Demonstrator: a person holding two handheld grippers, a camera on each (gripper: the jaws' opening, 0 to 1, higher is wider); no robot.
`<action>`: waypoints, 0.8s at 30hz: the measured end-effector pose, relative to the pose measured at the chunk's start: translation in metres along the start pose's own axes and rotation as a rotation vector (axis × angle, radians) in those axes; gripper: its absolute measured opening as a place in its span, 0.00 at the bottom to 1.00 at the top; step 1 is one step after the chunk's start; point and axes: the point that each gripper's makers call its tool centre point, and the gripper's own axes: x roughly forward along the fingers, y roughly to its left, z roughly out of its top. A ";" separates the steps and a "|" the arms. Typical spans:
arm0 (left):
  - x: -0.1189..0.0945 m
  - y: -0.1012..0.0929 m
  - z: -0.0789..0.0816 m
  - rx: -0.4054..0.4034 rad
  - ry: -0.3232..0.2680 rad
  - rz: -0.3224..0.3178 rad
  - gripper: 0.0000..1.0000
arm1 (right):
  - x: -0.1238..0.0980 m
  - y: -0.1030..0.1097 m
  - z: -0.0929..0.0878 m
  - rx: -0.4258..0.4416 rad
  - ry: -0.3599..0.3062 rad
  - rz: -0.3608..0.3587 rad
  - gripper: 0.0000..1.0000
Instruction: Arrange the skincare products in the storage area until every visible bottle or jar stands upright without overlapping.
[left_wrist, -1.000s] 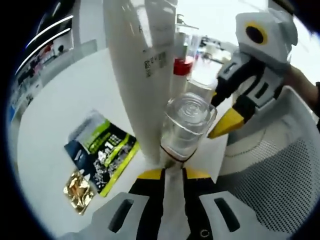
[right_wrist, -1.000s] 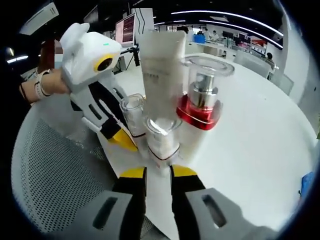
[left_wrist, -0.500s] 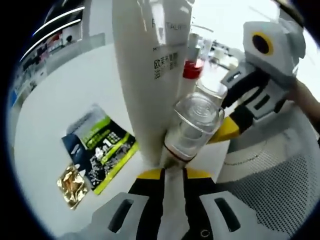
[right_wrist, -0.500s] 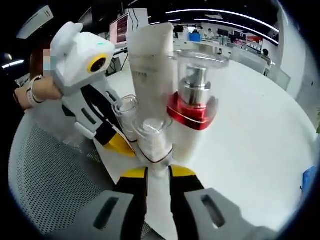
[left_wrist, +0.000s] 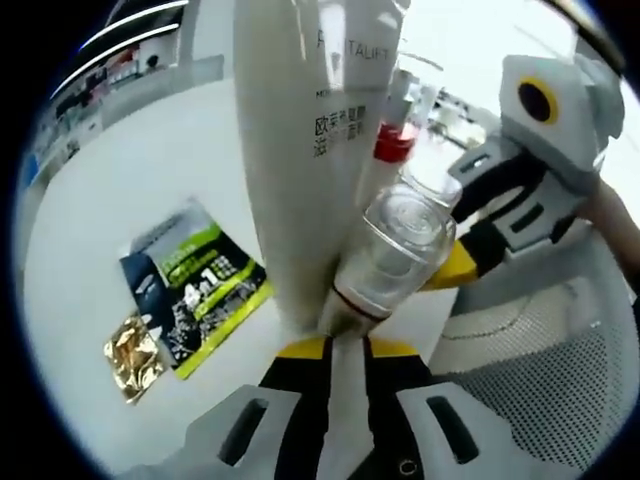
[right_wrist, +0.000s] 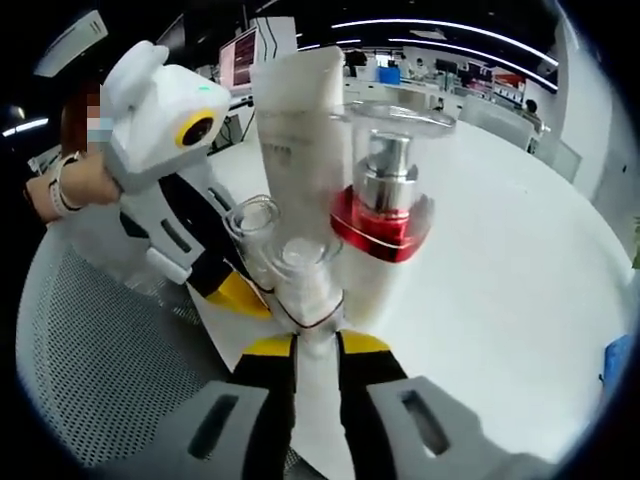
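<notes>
Gold sachet (left_wrist: 132, 357): I see it lying flat on the white table (left_wrist: 110, 200) at lower left of the left gripper view.
Green-and-black packet (left_wrist: 195, 290): flat on the table, just right of the sachet.
White tube (left_wrist: 310, 150): standing upright in the upper centre of the left gripper view, printed text facing me.
Left hand-held gripper (left_wrist: 340, 345): my jaws are narrow, clamped on a small clear-capped bottle (left_wrist: 395, 255) that leans against the tube.
Red-collared pump bottle (right_wrist: 385, 215): upright in the centre of the right gripper view, beside the tube.
Right hand-held gripper (right_wrist: 315, 345): jaws narrow, pinching a second small clear-capped bottle (right_wrist: 308, 275) touching the pump bottle.
White mesh tray (right_wrist: 90, 340): lower left of that view.
</notes>
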 end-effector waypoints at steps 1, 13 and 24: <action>0.000 0.000 0.000 0.001 0.001 0.001 0.08 | 0.000 0.000 0.000 -0.001 0.000 0.000 0.15; 0.000 0.000 0.001 0.007 0.000 -0.012 0.07 | -0.002 -0.001 -0.001 -0.021 0.016 -0.003 0.15; -0.008 0.003 0.004 0.031 -0.018 -0.003 0.09 | -0.007 0.000 -0.002 -0.038 0.027 -0.014 0.16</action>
